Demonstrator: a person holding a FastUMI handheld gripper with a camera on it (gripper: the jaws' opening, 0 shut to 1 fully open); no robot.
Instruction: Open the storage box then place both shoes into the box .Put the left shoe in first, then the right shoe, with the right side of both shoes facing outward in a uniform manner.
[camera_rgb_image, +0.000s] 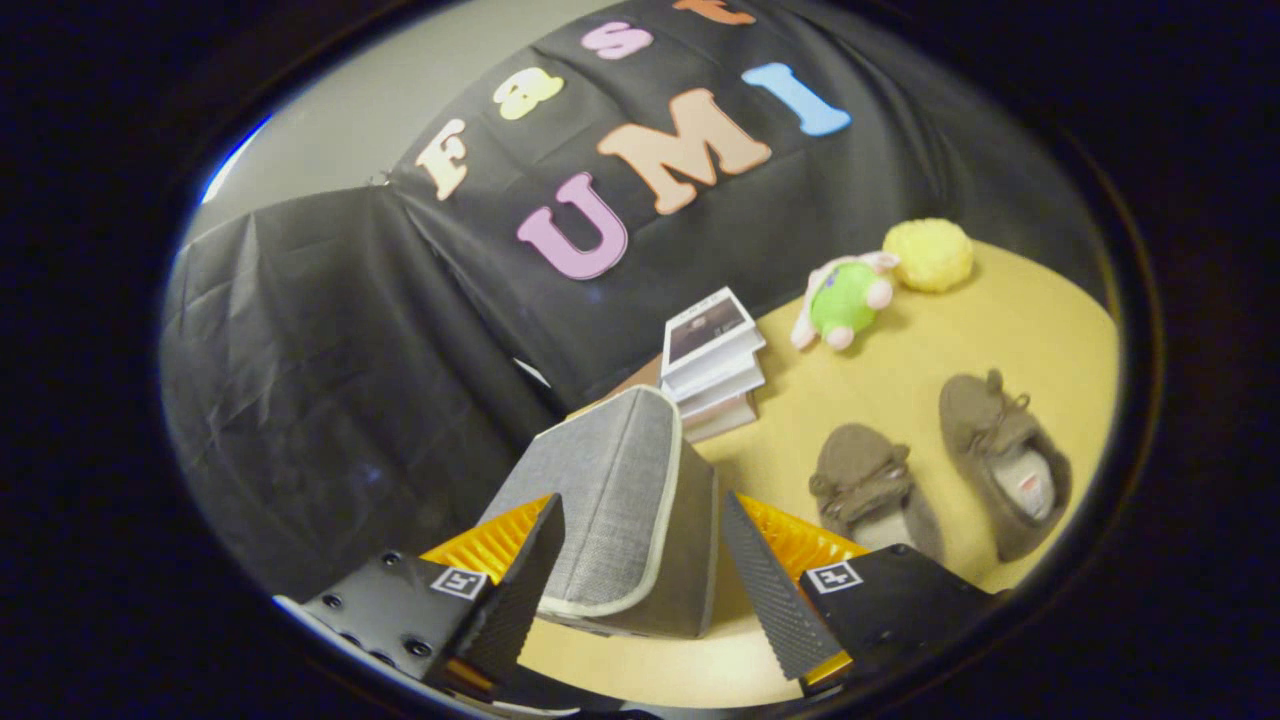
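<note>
Tool (640, 560) spread, seemingly tilted, flanking grey storage box (610, 510).

Place: a staged recording booth, not a lived-in room
Walls: black cloth wall (330, 380) draped around
Surface: yellow surface (1000, 330)
Props: stacked books (712, 365), plush toy (845, 300), yellow ball (928, 254)

Camera rides hand-held gripper (640, 590), tilted, close above storage box (620, 520).

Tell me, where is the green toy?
The green toy lies on the table, between the yellow ball and the books, beyond the shoes.
</note>
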